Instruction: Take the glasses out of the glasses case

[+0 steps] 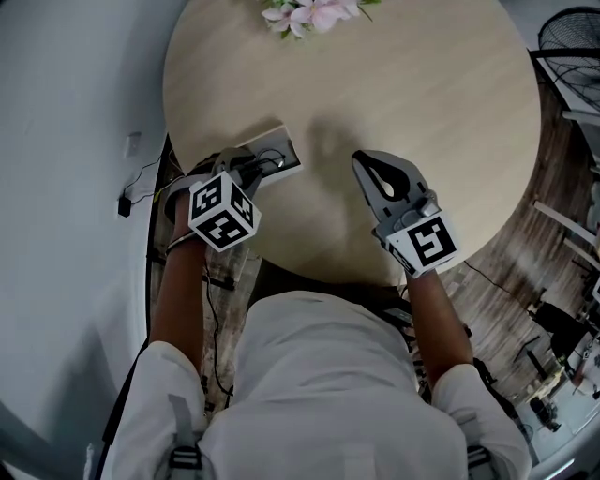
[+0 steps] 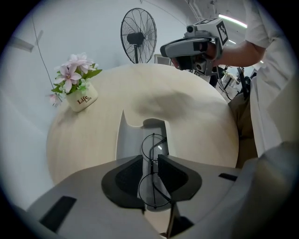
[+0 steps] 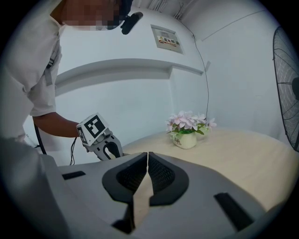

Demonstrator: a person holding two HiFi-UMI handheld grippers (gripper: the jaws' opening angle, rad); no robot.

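Observation:
An open white glasses case (image 2: 128, 140) lies on the round wooden table (image 1: 422, 103), near its front left edge (image 1: 281, 150). Thin round wire glasses (image 2: 154, 145) rest inside it. My left gripper (image 2: 150, 161) points steeply down over the case (image 1: 246, 169). Its jaws stand apart on either side of the glasses' bridge, and the pads are not pressing on it. My right gripper (image 1: 359, 161) hovers above the table to the right of the case, shut and empty, with its jaw tips touching (image 3: 147, 156). It is also visible in the left gripper view (image 2: 164, 49).
A small pot of pink flowers (image 1: 309, 14) stands at the table's far edge (image 2: 77, 91). A standing fan (image 2: 138, 37) is beyond the table on the right (image 1: 572, 47). A white wall runs along the left. Cables lie on the floor by the table's left edge.

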